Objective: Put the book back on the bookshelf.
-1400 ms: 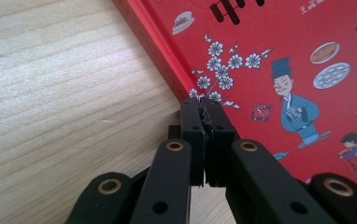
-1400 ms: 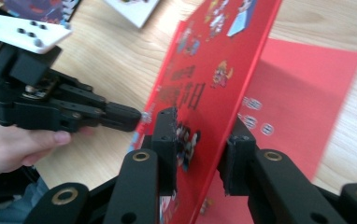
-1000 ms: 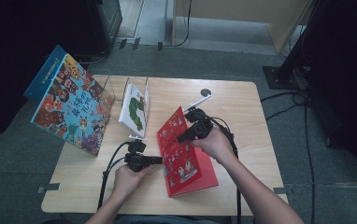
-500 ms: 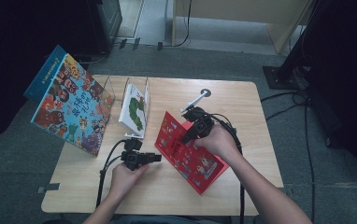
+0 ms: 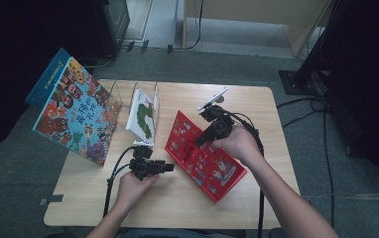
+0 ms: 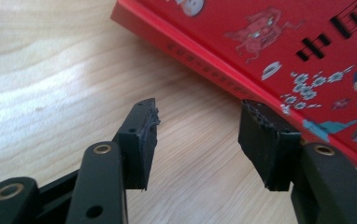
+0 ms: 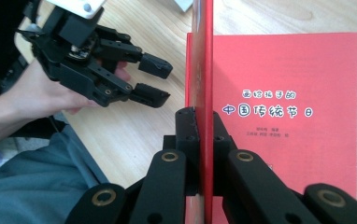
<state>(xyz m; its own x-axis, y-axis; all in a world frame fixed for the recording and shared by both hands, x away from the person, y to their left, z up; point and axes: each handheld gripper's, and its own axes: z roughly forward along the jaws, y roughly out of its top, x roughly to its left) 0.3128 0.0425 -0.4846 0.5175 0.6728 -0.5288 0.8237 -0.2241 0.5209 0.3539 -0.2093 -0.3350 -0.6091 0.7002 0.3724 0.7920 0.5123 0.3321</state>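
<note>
A red picture book (image 5: 212,171) lies slanted on the middle of the wooden table (image 5: 177,213). My right gripper (image 5: 201,139) is shut on its thin red cover (image 7: 203,46), which stands edge-on above the red title page (image 7: 284,140). My left gripper (image 5: 170,167) rests low on the table just left of the book. Its jaws have just been opening and now stand apart with nothing between them. In the left gripper view, the left gripper (image 6: 200,112) faces the book's red edge (image 6: 204,53). The left gripper (image 7: 165,83) is also in the right gripper view, beside the cover.
A large colourful picture book (image 5: 73,116) leans at the table's left edge. A white book with a green caterpillar (image 5: 143,116) stands in a clear rack behind the left gripper. A small white object (image 5: 212,99) lies behind the right hand. Cables trail from both grippers.
The right gripper has risen with the red cover, and the book has swung and shifted toward the lower right. The left gripper's jaws have spread apart beside the book's edge.
</note>
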